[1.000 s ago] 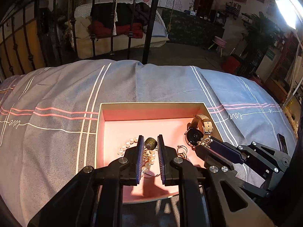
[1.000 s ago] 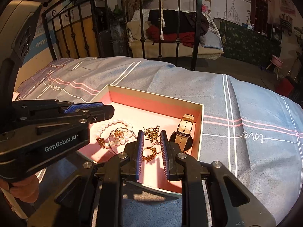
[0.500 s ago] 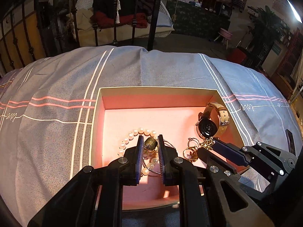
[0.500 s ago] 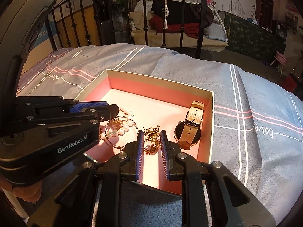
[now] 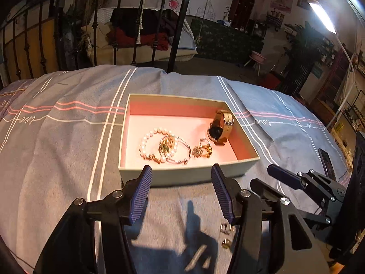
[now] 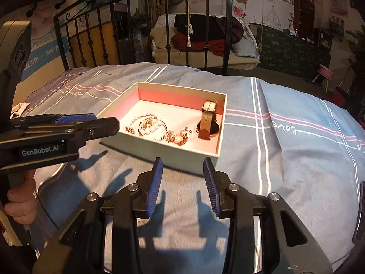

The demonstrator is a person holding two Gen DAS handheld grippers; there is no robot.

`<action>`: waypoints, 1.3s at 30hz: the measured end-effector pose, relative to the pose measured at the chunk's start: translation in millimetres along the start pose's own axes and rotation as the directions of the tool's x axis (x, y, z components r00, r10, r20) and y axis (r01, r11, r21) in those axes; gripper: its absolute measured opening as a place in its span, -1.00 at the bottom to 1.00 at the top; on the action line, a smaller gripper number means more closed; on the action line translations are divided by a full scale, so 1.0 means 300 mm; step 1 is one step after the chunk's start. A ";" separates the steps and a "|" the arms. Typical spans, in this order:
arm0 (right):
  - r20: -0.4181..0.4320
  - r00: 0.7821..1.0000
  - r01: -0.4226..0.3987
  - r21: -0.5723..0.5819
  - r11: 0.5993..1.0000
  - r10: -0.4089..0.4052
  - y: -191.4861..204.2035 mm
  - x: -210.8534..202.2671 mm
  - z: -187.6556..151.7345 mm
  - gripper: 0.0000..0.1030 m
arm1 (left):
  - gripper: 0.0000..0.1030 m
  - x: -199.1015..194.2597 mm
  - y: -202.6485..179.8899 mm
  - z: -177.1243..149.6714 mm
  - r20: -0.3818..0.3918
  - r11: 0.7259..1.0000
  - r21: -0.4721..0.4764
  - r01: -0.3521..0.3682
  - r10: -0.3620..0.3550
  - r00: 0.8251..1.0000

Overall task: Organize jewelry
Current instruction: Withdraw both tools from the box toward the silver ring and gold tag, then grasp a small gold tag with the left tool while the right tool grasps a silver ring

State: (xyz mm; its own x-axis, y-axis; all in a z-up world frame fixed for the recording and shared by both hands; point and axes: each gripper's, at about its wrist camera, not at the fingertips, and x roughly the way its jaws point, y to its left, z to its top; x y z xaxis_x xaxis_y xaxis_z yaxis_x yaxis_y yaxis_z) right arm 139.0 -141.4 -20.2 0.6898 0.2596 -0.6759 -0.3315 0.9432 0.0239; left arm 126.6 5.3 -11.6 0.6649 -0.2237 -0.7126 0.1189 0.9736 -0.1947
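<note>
A shallow box [image 5: 182, 173] with a pink inside sits on the striped bed cover. It holds a pearl bracelet [image 5: 146, 141], a silver bangle [image 5: 183, 154], gold pieces [image 5: 203, 150] and a tan-strapped watch [image 5: 220, 127]. My left gripper [image 5: 181, 169] hovers just short of the box's near wall, its jaws opening with nothing between them. My right gripper [image 6: 182, 162] sits likewise before the box [image 6: 159, 157], jaws opening and empty; the watch [image 6: 208, 118] is at the far right. Each gripper shows in the other's view: right gripper [image 5: 262, 175], left gripper [image 6: 107, 122].
Two small gold rings [image 5: 225, 228] lie on the bed cover [image 5: 57, 159] below my left gripper. A dark phone [image 5: 327, 162] rests on the cover at the right. A black iron bed rail [image 6: 205, 29] stands behind. A hand [image 6: 20, 196] holds the left gripper.
Both grippers have drawn back out of the box to its near side and their jaws have spread wide. The gold pieces that were between the pads now lie in the box.
</note>
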 end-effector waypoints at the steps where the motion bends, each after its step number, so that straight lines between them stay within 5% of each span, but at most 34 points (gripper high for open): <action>1: -0.008 1.000 0.021 0.003 1.000 -0.021 -0.005 -0.015 -0.034 -0.08 | 0.03 -0.008 -0.013 -0.042 -0.011 1.000 0.007 0.010 -0.010 1.000; 6: -0.064 0.997 0.035 0.053 0.998 -0.031 -0.038 -0.047 -0.173 -0.08 | 0.03 -0.009 -0.091 -0.199 -0.070 0.998 0.064 0.029 -0.025 0.997; 11: -0.084 0.996 0.047 0.043 0.998 -0.044 -0.032 -0.060 -0.228 -0.08 | 0.03 0.013 -0.154 -0.241 -0.087 0.993 0.115 0.026 -0.016 0.996; 24: -0.097 0.995 0.020 -0.013 1.000 -0.021 0.022 -0.033 -0.205 -0.08 | 0.00 0.038 -0.040 -0.226 -0.082 0.989 0.078 -0.125 0.132 0.988; 29: -0.135 0.991 -0.036 -0.080 0.996 0.025 0.087 0.031 -0.165 -0.08 | 0.01 0.029 -0.016 -0.227 -0.080 0.993 0.055 -0.104 0.108 0.991; 36: -0.160 0.981 -0.133 -0.125 0.983 0.113 0.116 0.079 -0.129 -0.51 | -0.04 0.029 -0.006 -0.215 -0.083 0.995 0.045 -0.088 0.092 0.992; 39: -0.165 0.979 -0.146 -0.148 0.978 0.121 0.126 0.087 -0.123 -0.51 | -0.05 0.030 -0.017 -0.216 -0.084 0.995 0.056 -0.084 0.088 0.993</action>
State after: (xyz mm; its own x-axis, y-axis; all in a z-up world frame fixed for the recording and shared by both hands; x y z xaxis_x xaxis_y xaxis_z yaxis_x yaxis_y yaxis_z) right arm 120.7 -106.8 -64.1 0.5286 0.3339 -0.7805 -0.5199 0.8541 0.0132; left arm 84.3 -4.6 -60.7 0.6089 -0.1398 -0.7808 0.1035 0.9899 -0.0966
